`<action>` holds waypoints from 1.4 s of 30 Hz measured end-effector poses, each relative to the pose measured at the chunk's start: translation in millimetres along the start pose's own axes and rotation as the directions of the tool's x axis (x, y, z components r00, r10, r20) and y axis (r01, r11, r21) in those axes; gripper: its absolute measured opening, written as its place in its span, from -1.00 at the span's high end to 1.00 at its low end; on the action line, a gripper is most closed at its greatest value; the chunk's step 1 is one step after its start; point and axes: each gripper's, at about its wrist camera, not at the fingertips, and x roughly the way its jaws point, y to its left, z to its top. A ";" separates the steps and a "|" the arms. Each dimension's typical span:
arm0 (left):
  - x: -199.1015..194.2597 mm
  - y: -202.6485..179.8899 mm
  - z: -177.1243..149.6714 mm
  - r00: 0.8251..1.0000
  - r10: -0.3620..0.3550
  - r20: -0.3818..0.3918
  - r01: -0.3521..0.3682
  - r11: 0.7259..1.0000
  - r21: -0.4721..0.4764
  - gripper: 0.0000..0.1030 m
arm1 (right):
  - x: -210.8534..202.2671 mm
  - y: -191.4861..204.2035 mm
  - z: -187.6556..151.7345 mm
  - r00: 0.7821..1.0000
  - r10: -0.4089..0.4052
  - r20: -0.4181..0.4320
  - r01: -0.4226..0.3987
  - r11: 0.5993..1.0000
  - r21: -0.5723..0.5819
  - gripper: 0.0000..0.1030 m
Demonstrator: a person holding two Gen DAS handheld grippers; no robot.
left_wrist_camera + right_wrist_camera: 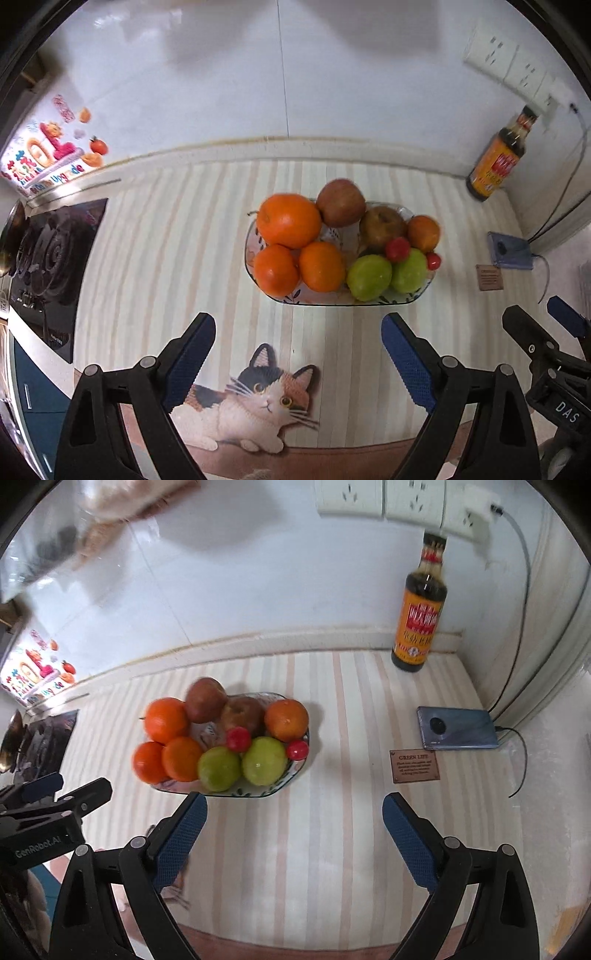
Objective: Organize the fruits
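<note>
Striped surface (332,849) carries a fruit-filled plate (334,300), with the left gripper (298,334) and right gripper (294,814) near it, jaws open and empty.

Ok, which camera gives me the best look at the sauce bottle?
The right wrist view. There the sauce bottle stands large and upright against the back wall, label facing the camera. In the left wrist view the bottle is small, tilted by the lens and pushed towards the right edge.

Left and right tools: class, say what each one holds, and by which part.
Nothing is held. The left tool and right tool both stand open and empty, short of the glass dish of fruit.
</note>
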 end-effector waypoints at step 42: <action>-227.2 40.3 -150.9 0.948 -0.027 0.318 0.027 1.000 0.004 -0.79 | -291.5 54.8 -151.7 0.955 0.040 0.292 -0.027 0.999 -0.046 -0.98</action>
